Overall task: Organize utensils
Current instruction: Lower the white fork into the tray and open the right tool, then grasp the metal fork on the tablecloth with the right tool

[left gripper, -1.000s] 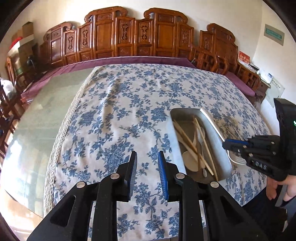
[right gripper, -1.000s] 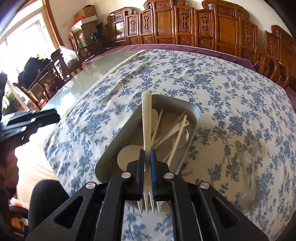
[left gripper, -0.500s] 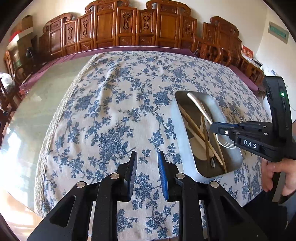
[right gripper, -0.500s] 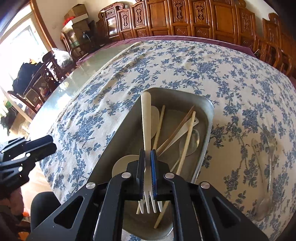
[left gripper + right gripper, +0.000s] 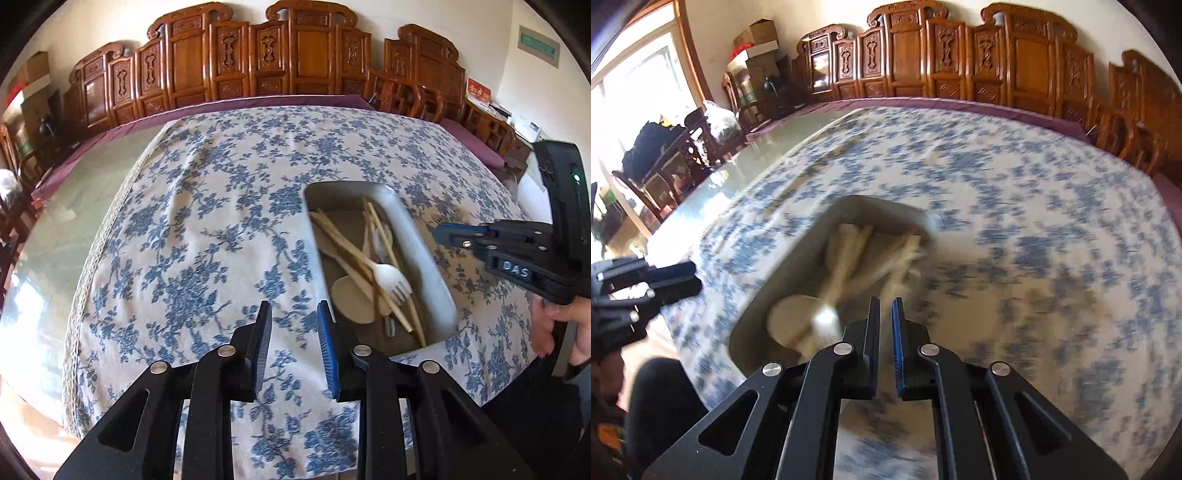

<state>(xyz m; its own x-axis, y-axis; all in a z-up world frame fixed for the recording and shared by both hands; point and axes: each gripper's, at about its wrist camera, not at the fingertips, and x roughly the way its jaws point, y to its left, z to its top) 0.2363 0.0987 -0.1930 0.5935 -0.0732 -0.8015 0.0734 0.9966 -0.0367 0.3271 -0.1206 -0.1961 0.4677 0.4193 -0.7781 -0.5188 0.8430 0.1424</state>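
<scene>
Our right tool [image 5: 885, 314] carries nothing; its jaws stand a narrow gap apart, just beside the near right rim of the metal tray [image 5: 757, 317]. Our left tool [image 5: 293, 321] is likewise unloaded, its jaws set wider, poised over the cloth at the tray's near left corner. In the left wrist view the right tool [image 5: 443, 230] shows again, outside the tray's right wall.

Taking the tray [image 5: 417, 236] as landmark: inside it lies a white plastic fork [image 5: 391, 277], tines toward the near end, resting across several pale wooden sticks [image 5: 347, 247] that look like chopsticks. Beneath them sits a cream spoon [image 5: 351, 299] with a broad round bowl at the tray's near end. The pieces cross one another loosely and are not lined up.

The tray stands on the blue-flowered cloth [image 5: 207, 236] near the front right part of the bench. The right wrist view is heavily blurred; to the right of the tray on the cloth we can make out only faint shapes, possibly further utensils, and we cannot tell.

We judge the task well advanced: most pieces are gathered in the tray. What remains, as far as shown, is any piece outside it, and perhaps straightening the pile.
</scene>
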